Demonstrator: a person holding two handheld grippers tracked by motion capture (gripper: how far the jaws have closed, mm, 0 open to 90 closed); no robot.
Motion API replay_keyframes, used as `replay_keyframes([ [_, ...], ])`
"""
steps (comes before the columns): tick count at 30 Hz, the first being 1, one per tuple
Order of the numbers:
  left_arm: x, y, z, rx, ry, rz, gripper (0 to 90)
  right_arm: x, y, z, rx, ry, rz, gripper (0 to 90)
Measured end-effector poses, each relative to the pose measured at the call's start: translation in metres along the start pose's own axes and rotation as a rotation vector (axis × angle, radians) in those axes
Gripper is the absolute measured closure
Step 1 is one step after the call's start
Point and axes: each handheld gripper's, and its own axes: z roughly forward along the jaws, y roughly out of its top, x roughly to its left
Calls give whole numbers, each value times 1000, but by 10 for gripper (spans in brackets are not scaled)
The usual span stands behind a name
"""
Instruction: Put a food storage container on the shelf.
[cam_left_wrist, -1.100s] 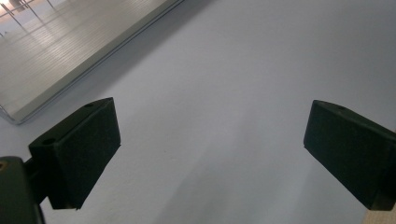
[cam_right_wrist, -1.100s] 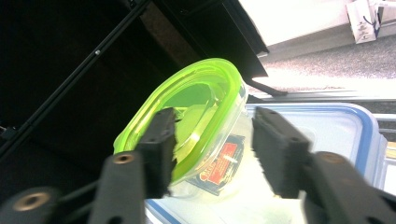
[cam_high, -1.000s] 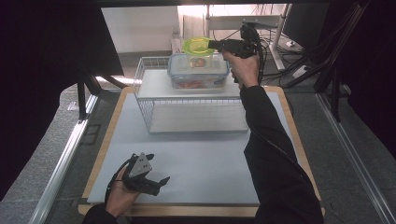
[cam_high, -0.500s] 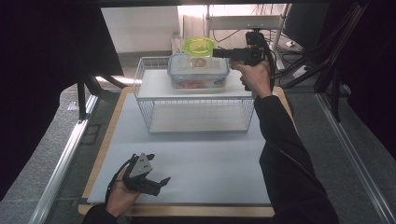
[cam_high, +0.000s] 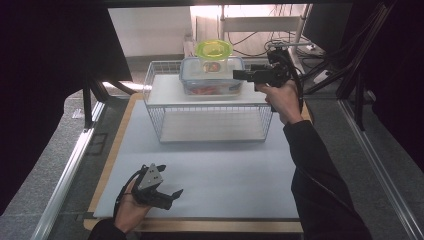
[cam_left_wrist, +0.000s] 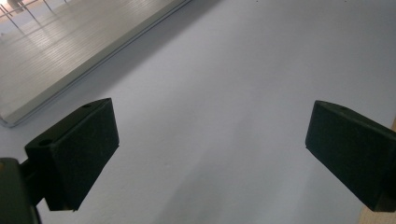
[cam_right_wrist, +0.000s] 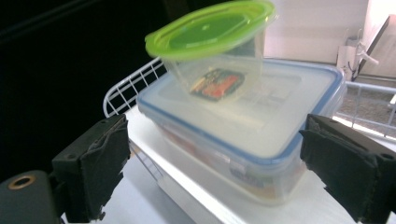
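Wire rack (cam_high: 210, 117) sits at far end of the table mat (cam_high: 225, 170); its white top shelf (cam_high: 165, 92) carries a clear rectangular container with blue-rimmed lid (cam_high: 212, 80), pushed toward the back right part of the shelf. A small clear tub with green lid (cam_high: 213, 52) stands on that lid, tilted in the right gripper view (cam_right_wrist: 215, 46). Bare shelf left of the container; near half of the mat bare, room to move.

Right gripper (cam_high: 240, 75) level, just beside the container's right end, not touching; its jaws have just been opening, now wide, nothing between the pads, container (cam_right_wrist: 243, 135) ahead.

Left gripper (cam_high: 170, 195) rests low over the mat near front-left edge, jaws wide apart, holding nothing.
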Motion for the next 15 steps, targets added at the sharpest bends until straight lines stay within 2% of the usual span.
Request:
replay_keyframes([
  [4, 0, 0, 0, -10, -2, -1, 22, 3, -8, -1, 6, -10, -30, 75],
  [15, 1, 0, -1, -26, -1, -5, 19, 9, -25, -6, 18, -22, -68, 68],
])
